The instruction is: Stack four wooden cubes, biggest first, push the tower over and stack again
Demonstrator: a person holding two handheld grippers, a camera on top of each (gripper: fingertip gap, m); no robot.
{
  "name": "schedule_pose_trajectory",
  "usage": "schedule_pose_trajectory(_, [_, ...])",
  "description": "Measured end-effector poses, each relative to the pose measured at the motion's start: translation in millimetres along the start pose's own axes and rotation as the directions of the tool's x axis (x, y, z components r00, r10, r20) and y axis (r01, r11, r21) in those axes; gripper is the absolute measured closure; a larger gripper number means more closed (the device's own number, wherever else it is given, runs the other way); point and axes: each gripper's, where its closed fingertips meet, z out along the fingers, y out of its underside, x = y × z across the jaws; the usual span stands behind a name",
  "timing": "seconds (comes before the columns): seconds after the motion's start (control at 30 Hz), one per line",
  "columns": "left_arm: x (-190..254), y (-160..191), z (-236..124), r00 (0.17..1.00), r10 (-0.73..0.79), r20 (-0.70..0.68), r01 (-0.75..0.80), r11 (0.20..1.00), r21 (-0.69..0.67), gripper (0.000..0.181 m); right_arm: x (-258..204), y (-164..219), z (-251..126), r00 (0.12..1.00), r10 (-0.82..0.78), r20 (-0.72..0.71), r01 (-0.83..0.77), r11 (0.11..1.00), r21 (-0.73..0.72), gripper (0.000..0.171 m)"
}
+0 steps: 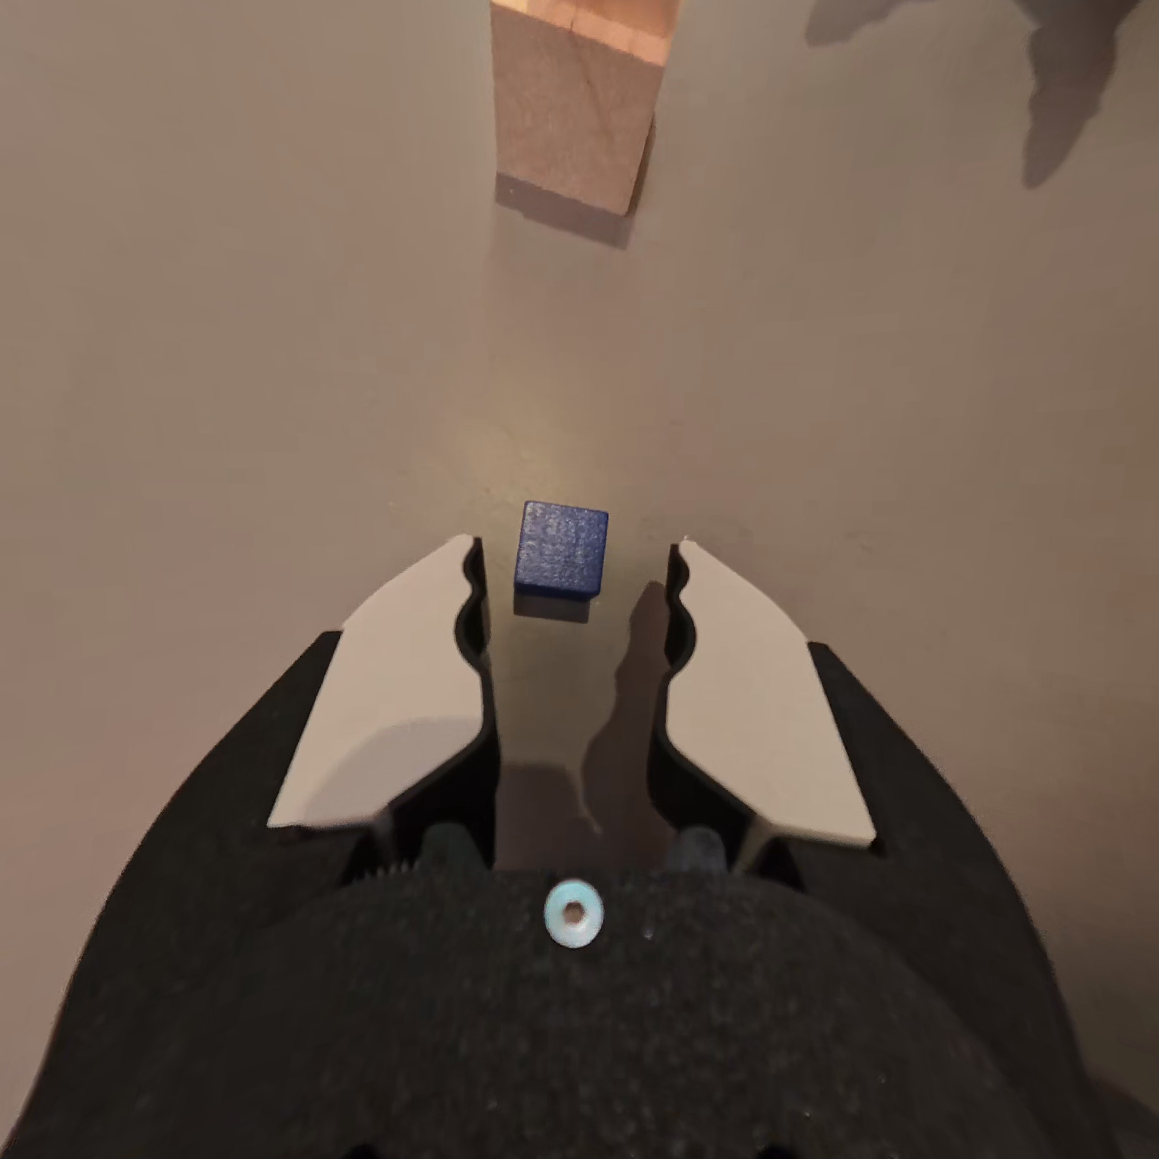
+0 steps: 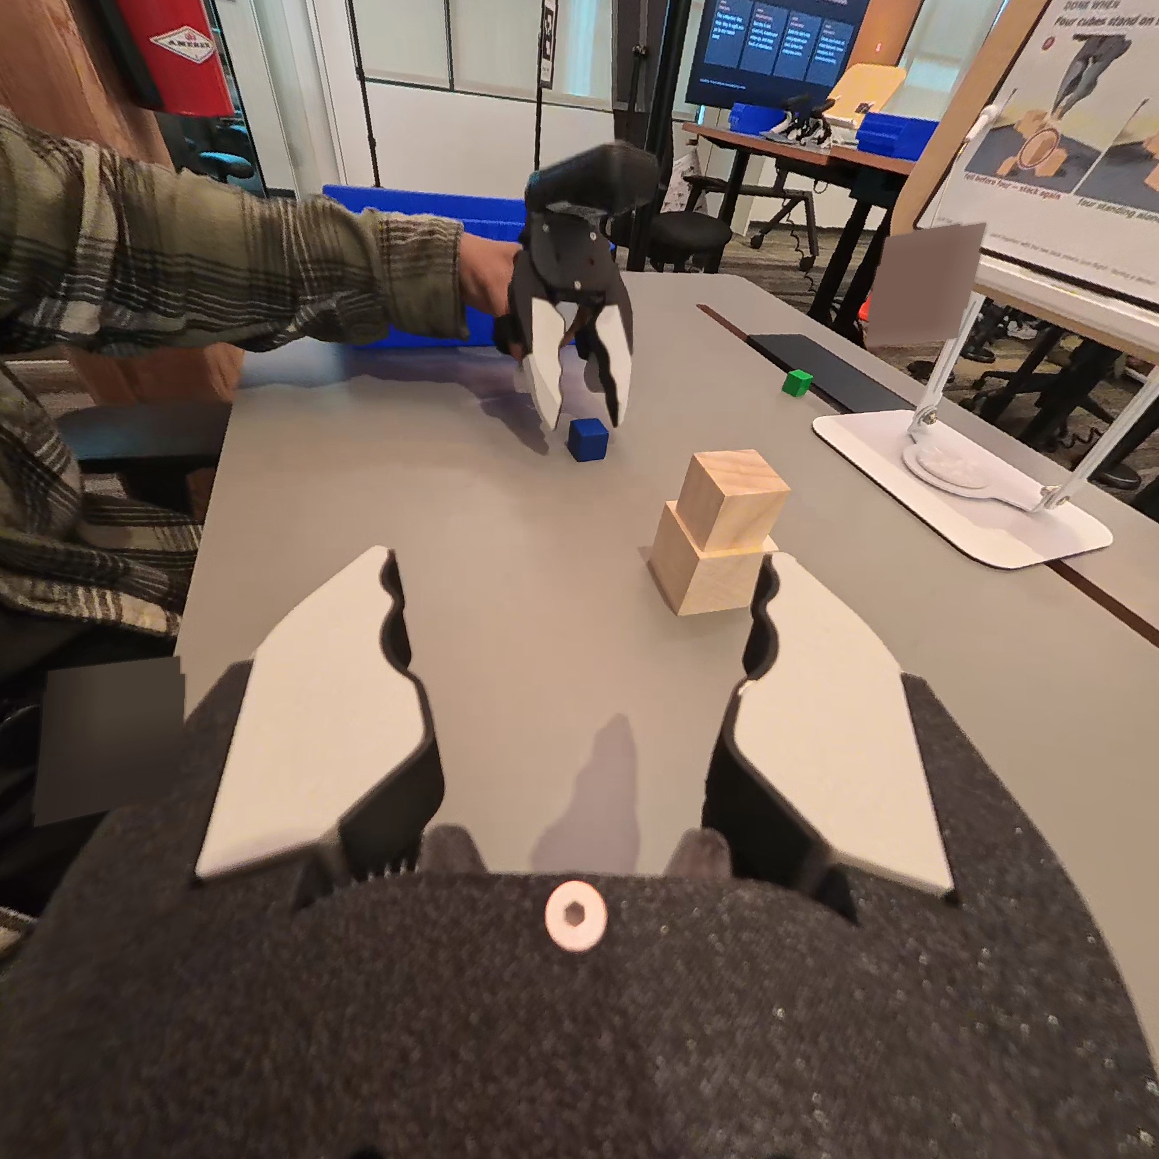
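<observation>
A small blue cube [image 1: 561, 547] sits on the grey table [image 1: 251, 376], just past and between the tips of my open left gripper [image 1: 574, 545], which points down over it. In the right wrist view the left gripper [image 2: 580, 417] hovers right above the blue cube [image 2: 588, 439]. A tower of two plain wooden cubes stands mid-table: the bigger one [image 2: 705, 574] below, the smaller one [image 2: 730, 498] on top. It also shows at the top of the left wrist view [image 1: 574, 106]. My right gripper [image 2: 577, 564] is open and empty, low above the table, its right finger close to the tower. A tiny green cube [image 2: 797, 382] lies far right.
A white stand with a flat base [image 2: 959, 495] sits at the table's right. A black strip [image 2: 828, 370] lies beside the green cube. A blue bin [image 2: 426, 207] stands at the far edge. A person's plaid sleeve [image 2: 188, 269] reaches in from the left. My hands' fingertips stand some 30 cm from each other.
</observation>
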Motion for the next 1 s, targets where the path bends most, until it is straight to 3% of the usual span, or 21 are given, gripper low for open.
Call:
schedule_pose_trajectory(0.1, [-3.6,3.8,4.7,1.0,0.014,0.027,-0.013,1.0,-0.022,0.134,0.3,0.9,0.4,1.0,0.002,0.001,-0.002,1.0,-0.001,0.066])
schedule_pose_trajectory(0.17, [-6.4,6.8,6.8,0.999,0.007,0.035,-0.006,0.999,-0.036,0.153,-0.1,1.2,0.5,1.0,0.002,0.002,-0.002,1.0,-0.002,0.066])
schedule_pose_trajectory(0.3, [-7.9,3.9,6.5,0.999,-0.003,0.043,0.006,0.999,-0.053,0.154,0.1,-1.5,-1.7,1.0,-0.004,-0.002,0.004,1.0,0.005,0.067])
schedule_pose_trajectory(0.4, [-7.1,-28.5,-4.7,0.999,-0.02,0.045,0.02,1.0,0.004,0.154,0.9,-2.2,-3.8,1.0,-0.003,-0.006,0.003,1.0,0.009,0.067])
schedule_pose_trajectory(0.5, [-0.2,-83.4,-18.7,0.999,0.015,0.045,-0.017,0.999,0.052,0.154,0.9,-0.9,-3.4,1.0,0.0,-0.004,0.0,1.0,0.005,0.068])
schedule_pose_trajectory(0.67, [19.7,-163.1,-13.4,0.991,0.134,0.024,-0.134,0.99,0.031,0.154,-0.3,0.3,-2.4,1.0,-0.003,0.001,0.003,1.0,-0.004,0.068])
schedule_pose_trajectory(0.8, [26.0,-186.5,9.1,0.982,0.19,-0.008,-0.19,0.982,-0.014,0.154,1.0,-0.4,-6.2,1.0,-0.002,-0.006,0.002,1.0,0.001,0.068])
schedule_pose_trajectory(1.0, [25.0,-186.7,30.9,0.984,0.176,-0.043,-0.177,0.984,-0.025,0.154,4.3,-3.3,-13.8,1.0,0.001,-0.019,-0.001,1.0,0.019,0.068])
